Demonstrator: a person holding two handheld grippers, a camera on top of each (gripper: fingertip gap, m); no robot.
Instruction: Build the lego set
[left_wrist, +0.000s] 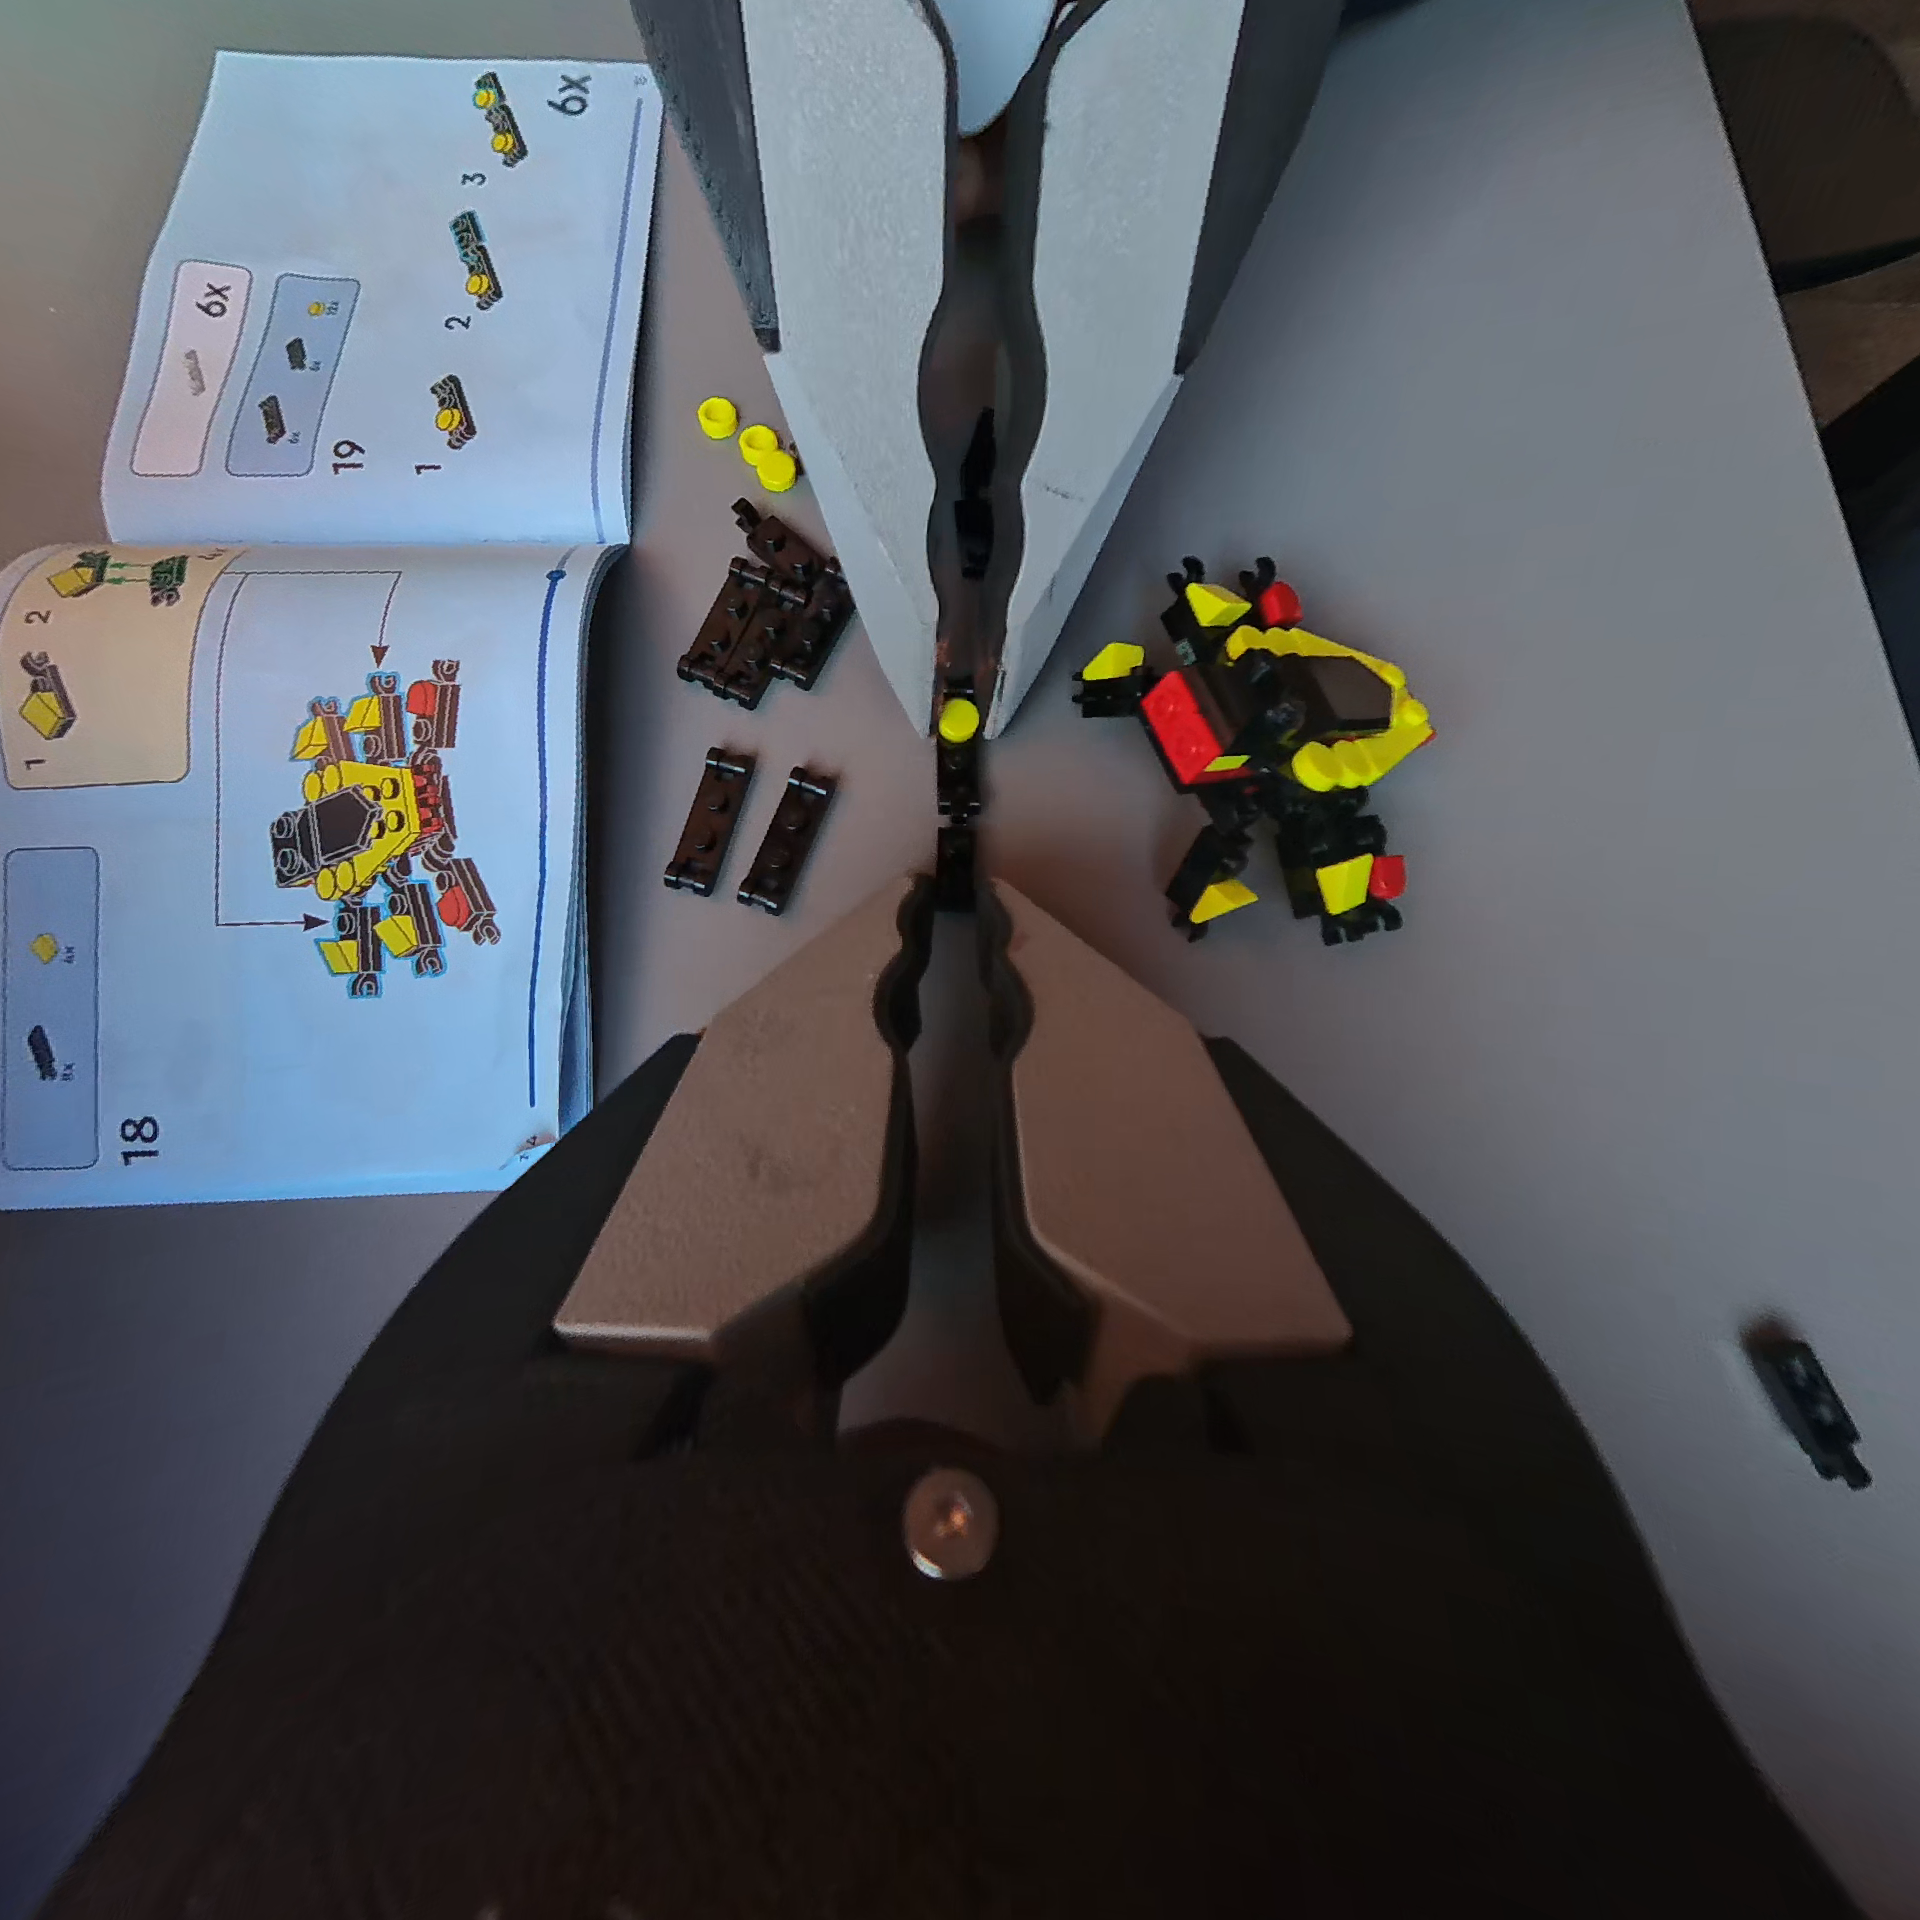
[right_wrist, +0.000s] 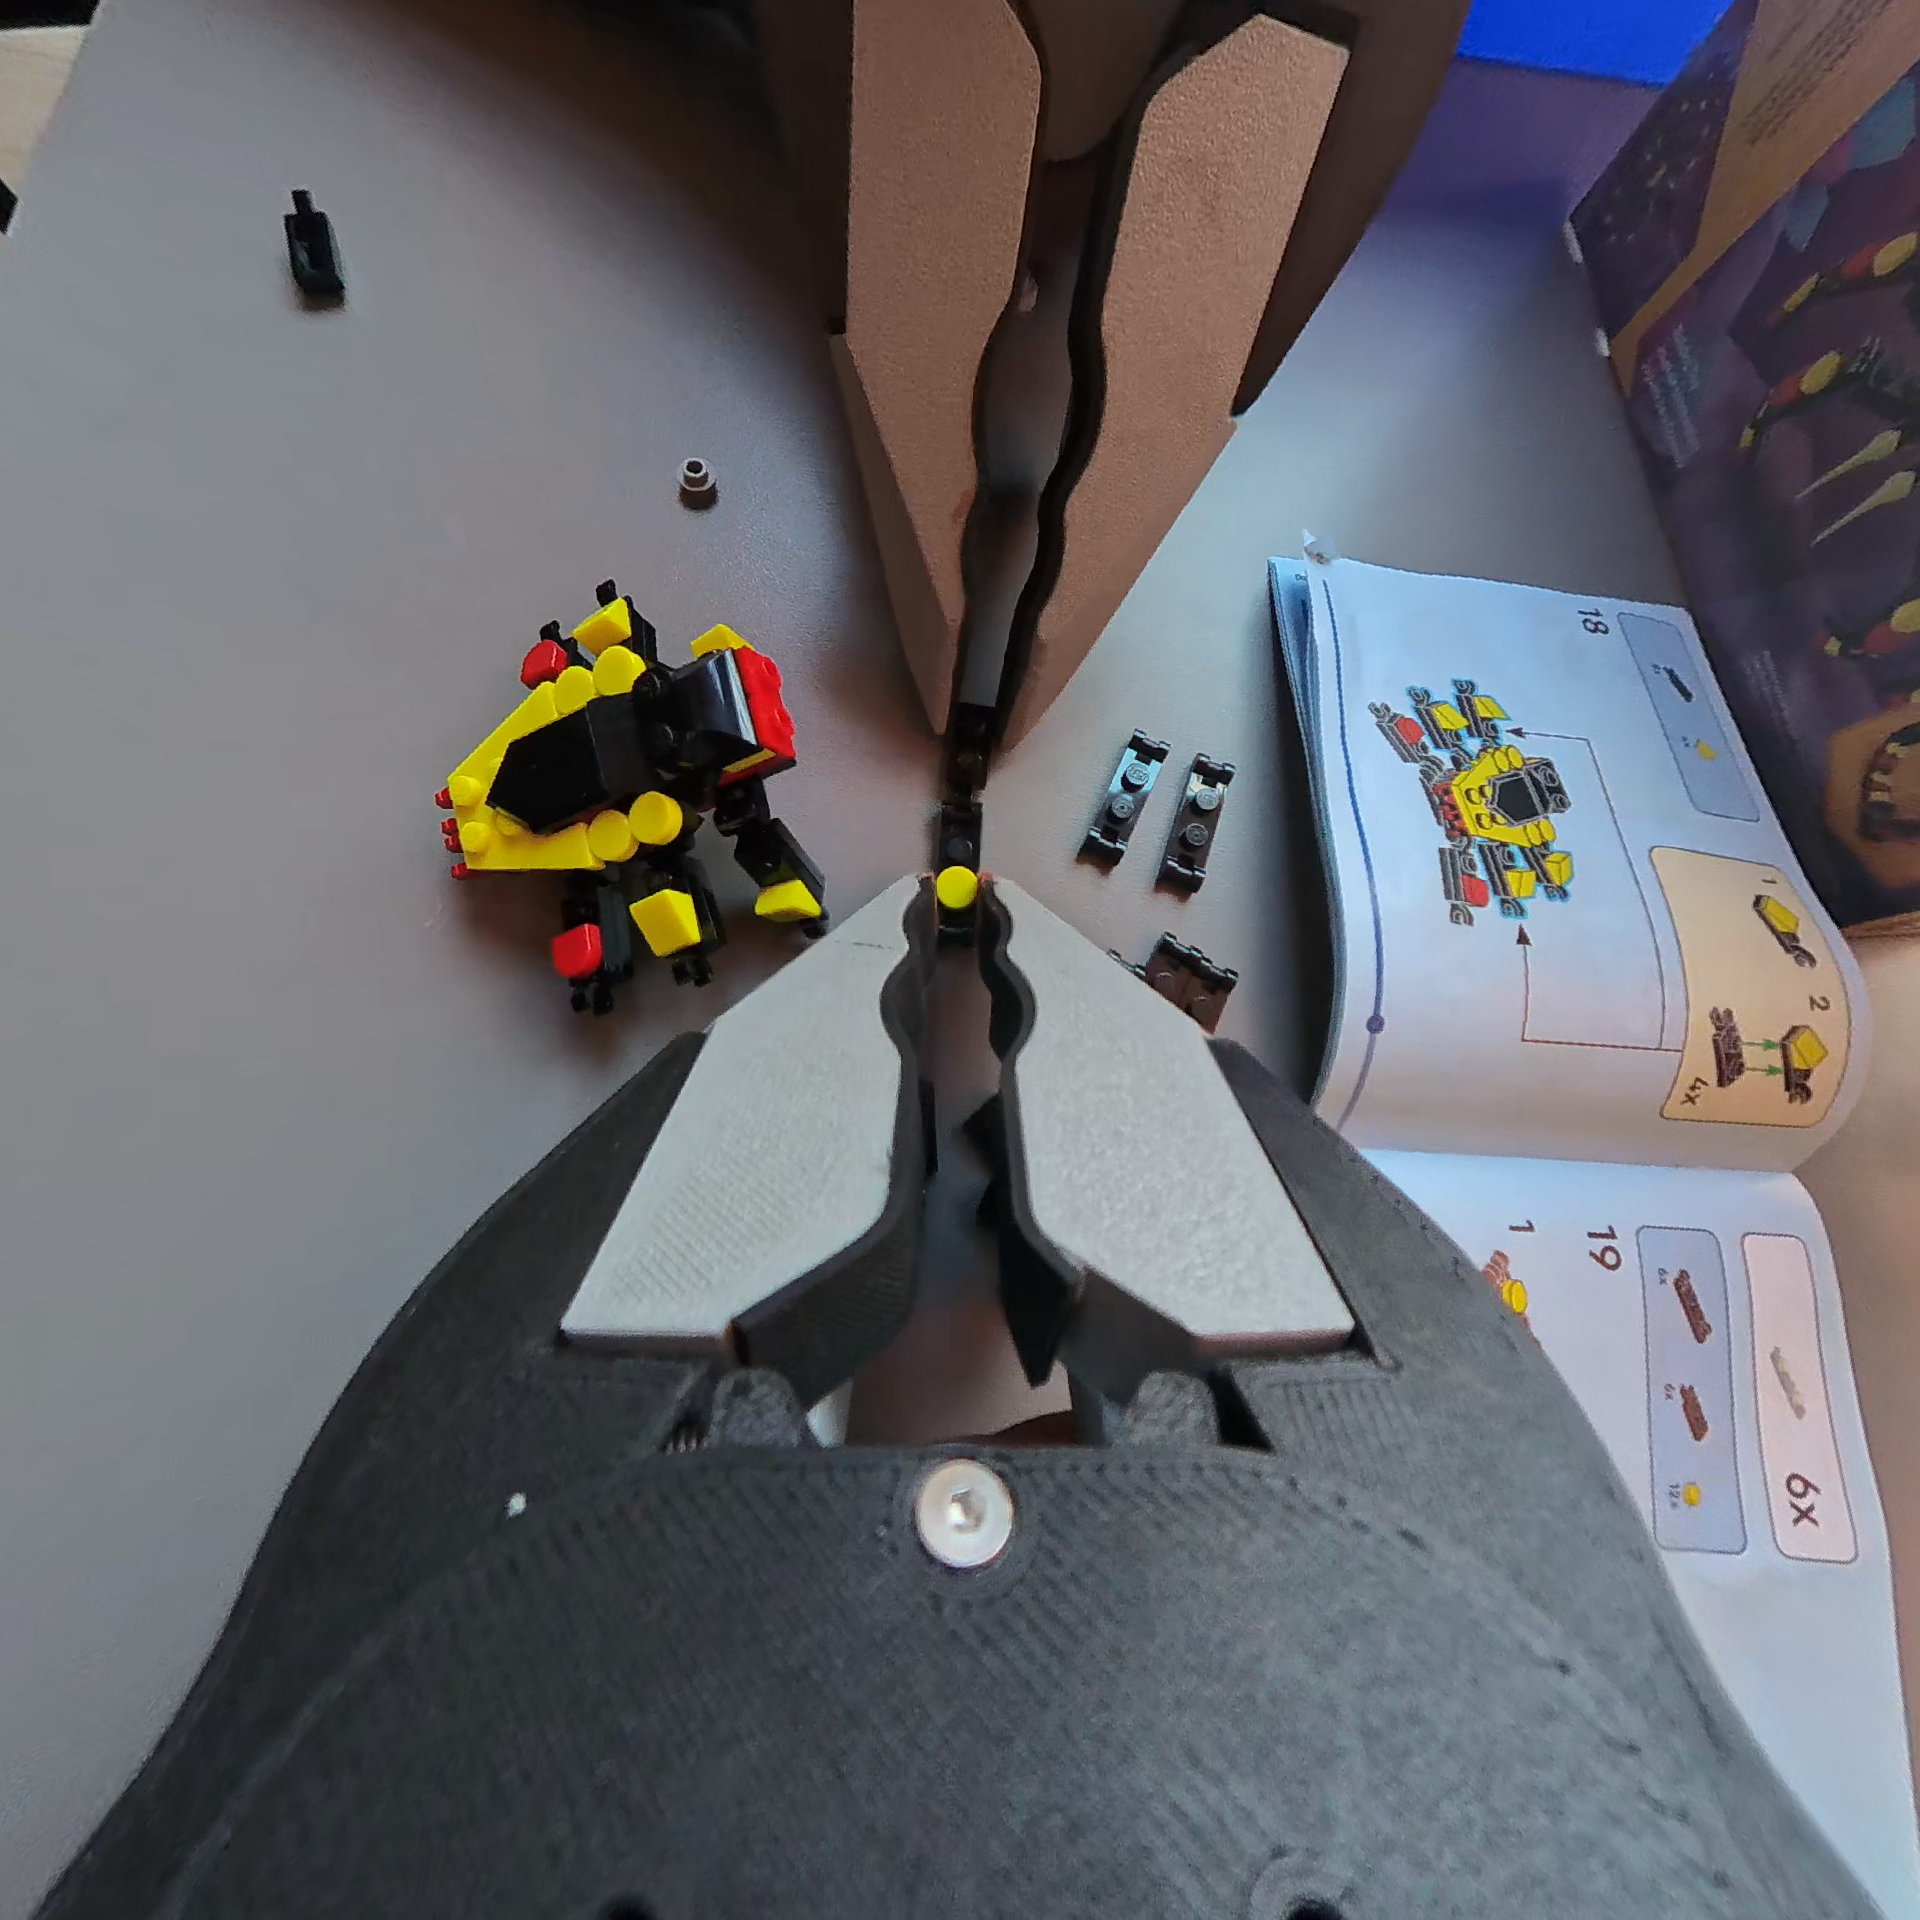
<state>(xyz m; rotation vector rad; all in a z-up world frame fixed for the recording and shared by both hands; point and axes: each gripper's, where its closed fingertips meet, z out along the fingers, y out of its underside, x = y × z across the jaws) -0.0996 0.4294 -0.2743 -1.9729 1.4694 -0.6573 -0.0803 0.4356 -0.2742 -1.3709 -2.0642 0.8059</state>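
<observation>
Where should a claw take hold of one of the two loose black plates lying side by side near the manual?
Probably across its long sides, from straight above. Each of the two black plates lies flat on the table, studs up, with clip handles at both ends. The narrow width suits a pinch, but the gap between the pair is small, so the outer edge is easier.

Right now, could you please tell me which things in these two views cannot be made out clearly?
- Left wrist view: the black piece pile and the third yellow round stud are partly hidden by the right gripper.
- Left wrist view: the lone black piece is blurred.
- Right wrist view: the box is cut by the frame edge.
- Both views: how the held black strip joins is hidden between the fingers of the left gripper.
</observation>
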